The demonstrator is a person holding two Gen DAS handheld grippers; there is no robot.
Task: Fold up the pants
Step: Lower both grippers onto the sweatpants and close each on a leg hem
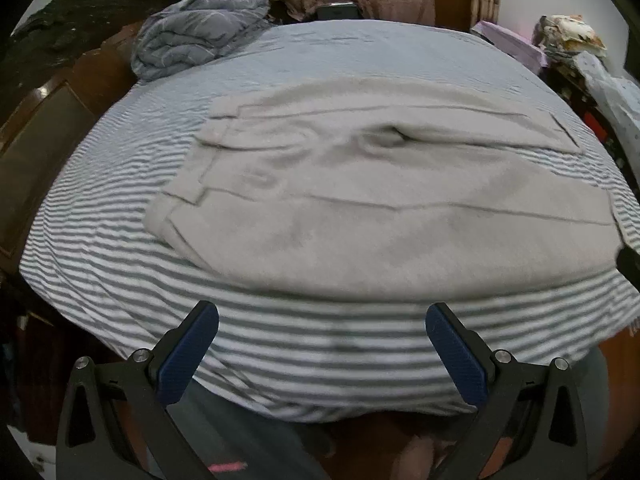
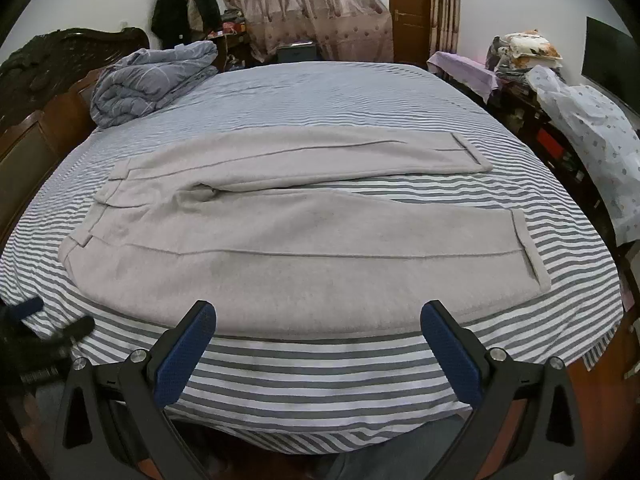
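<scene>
- Headboard [image 2: 60, 92]: dark carved wood, runs along left edge of the bed.
- Quilt [image 2: 148, 84]: blue-grey, bunched up at the bed's far-left corner, against the headboard, well apart from the pants.
- Left gripper [image 1: 322, 322]: jaws wide apart, blue pads [image 1: 188, 354] showing, nothing between them. Hangs over the near edge of the bed, just short of the pants' near hem line, not touching cloth. Left wrist view is a bit blurred.
- Left gripper also peeks into right wrist view at the left edge, dark and blurred, over the near-left part of the bed; can't read its opening from there.
- Bed [image 2: 320, 376]: grey-and-white striped sheet, covers the whole surface.
- Pants [image 2: 304, 236]: light grey, lying flat and unfolded across the middle of the bed, lengthwise side to side. Waistband toward the left edge, both cuffs toward the right edge. Legs split in a narrow V, striped sheet visible between them. Near leg sits close to the near edge; far leg lies toward bed centre. Small wrinkle at the crotch.
- Right gripper [image 2: 318, 320]: jaws wide apart too, blue pads [image 2: 452, 354], empty. Over the near edge, tips just at the near leg's edge; contact can't be told.
- Curtain [image 2: 304, 8]: pinkish, patterned, beyond the far edge.
- Side furniture [image 2: 560, 128]: cluttered, past the right edge, draped in a dotted cloth.
</scene>
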